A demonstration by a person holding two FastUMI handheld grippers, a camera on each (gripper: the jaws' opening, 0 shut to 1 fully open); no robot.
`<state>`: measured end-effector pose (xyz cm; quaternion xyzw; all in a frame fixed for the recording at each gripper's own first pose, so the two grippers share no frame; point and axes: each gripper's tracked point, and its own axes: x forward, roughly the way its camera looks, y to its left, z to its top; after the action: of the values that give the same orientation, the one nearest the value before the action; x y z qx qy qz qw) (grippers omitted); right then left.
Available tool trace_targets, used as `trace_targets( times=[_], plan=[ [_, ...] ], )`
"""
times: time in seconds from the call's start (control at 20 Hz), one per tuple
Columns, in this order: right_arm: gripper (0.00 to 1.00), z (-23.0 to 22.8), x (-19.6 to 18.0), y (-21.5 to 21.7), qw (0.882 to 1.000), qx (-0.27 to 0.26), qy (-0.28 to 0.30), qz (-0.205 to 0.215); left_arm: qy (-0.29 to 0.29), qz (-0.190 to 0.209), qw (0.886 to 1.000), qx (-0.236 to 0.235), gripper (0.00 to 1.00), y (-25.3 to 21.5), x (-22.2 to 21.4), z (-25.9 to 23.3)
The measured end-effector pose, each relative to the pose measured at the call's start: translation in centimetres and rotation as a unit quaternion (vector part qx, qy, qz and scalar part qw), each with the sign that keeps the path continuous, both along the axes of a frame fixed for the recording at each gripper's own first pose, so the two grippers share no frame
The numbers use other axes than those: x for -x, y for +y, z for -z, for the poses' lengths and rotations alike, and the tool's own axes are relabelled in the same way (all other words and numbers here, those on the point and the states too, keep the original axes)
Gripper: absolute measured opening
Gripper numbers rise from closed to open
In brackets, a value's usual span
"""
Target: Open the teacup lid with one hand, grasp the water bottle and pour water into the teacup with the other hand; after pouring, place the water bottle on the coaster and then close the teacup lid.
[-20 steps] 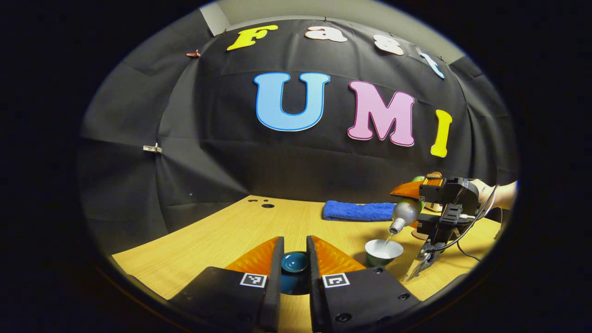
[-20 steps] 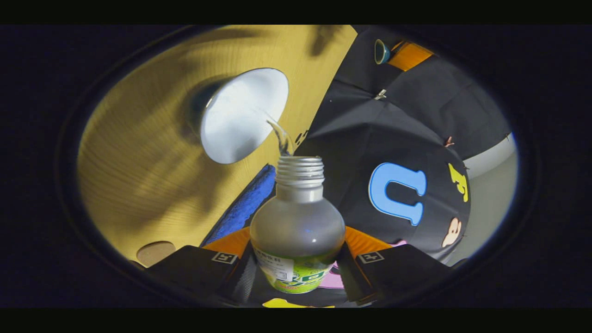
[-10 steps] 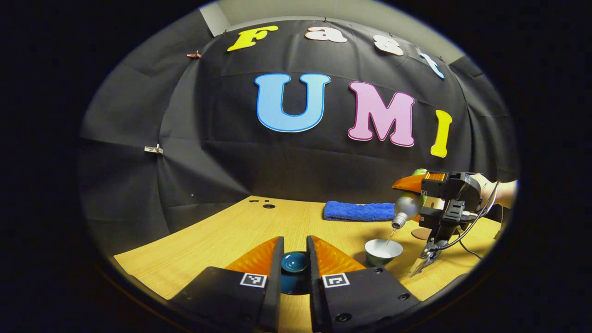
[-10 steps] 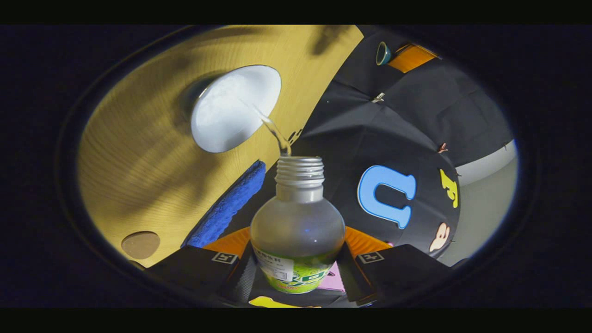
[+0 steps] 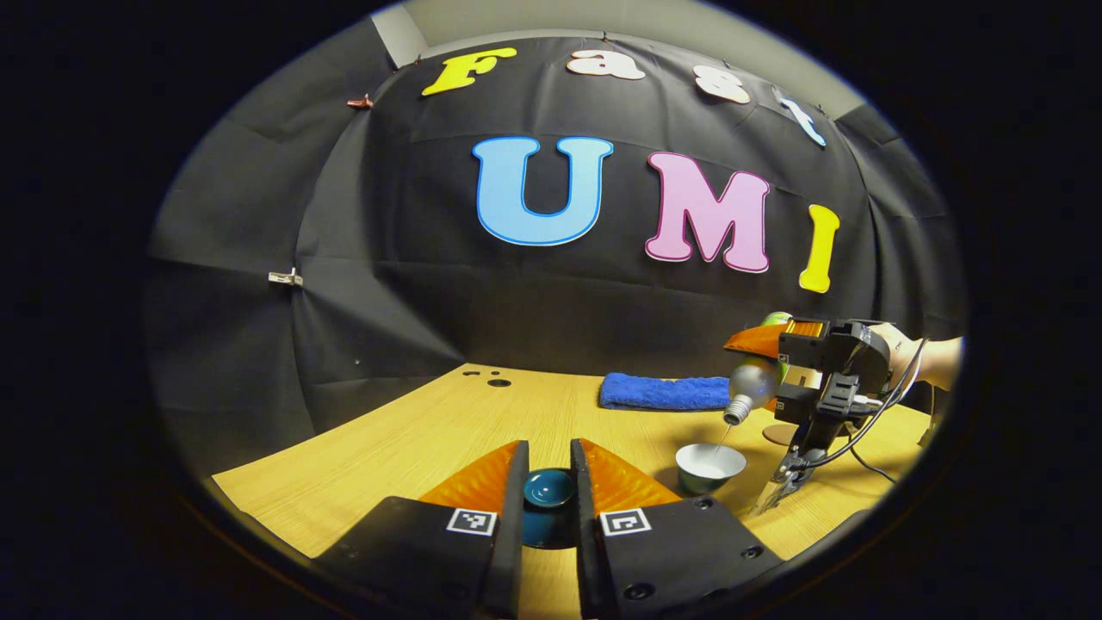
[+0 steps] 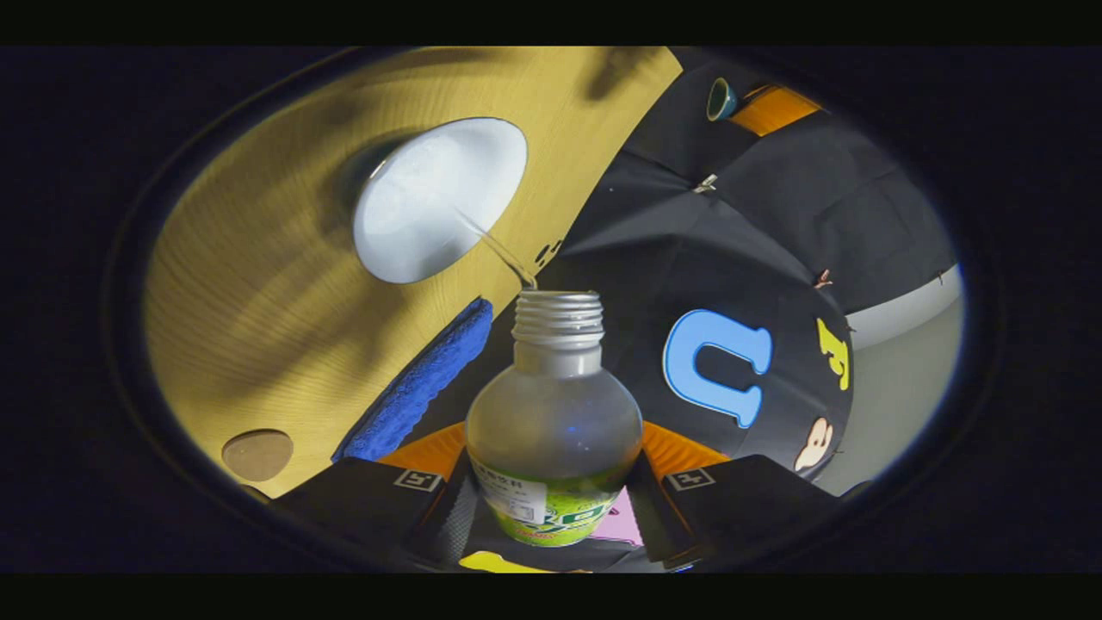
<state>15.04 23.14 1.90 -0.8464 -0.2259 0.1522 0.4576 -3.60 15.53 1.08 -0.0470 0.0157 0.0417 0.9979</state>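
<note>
bottle: clear plastic with a green label, held by the right gripper [image 6: 551,504], both fingers pressed on the label band. Tipped neck-down over the cup. Seen in the right gripper view [image 6: 554,413] and at 3 o'clock of the left gripper view [image 5: 753,381].
bottle handling: probably light and getting lighter as it drains. Thin wall, so it will likely dent if squeezed hard. Smooth label may slip. The present hold on the lower body looks right; I would keep it for the set-down.
stream: thin thread from the mouth into the cup [image 6: 439,200], landing at the cup's 4 o'clock edge. Little margin there, so a spill is possible.
cup: small ceramic bowl, pale inside, on the table [image 5: 413,439]. Likely fragile and easy to nudge. In the left gripper view it sits at 4 o'clock [image 5: 709,466].
lid: dark teal, rounded, glossy [image 5: 548,489]. The left gripper [image 5: 548,482] is closed on its knob and holds it at 6 o'clock, well apart from the cup. Probably ceramic, hard and slick; grip by the knob only.
coaster: round brown disc at 8 o'clock in the right gripper view [image 6: 256,454], bare, just beside the towel [image 6: 422,383].
hidden: bottle base and fill level cut off behind the fingers. Cup water level hard to read against the glare. Lid rim masked by the left fingers.
</note>
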Motion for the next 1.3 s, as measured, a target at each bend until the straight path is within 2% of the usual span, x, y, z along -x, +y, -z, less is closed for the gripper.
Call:
trace_targets(
  times=[1.3],
  plan=[
    [0.78, -0.1, 0.8, 0.8, 1.000, 0.013, -0.011, -0.017, -0.007, 0.005, 1.000, -0.005, 0.29, -1.1, 0.0, -0.7]
  ],
)
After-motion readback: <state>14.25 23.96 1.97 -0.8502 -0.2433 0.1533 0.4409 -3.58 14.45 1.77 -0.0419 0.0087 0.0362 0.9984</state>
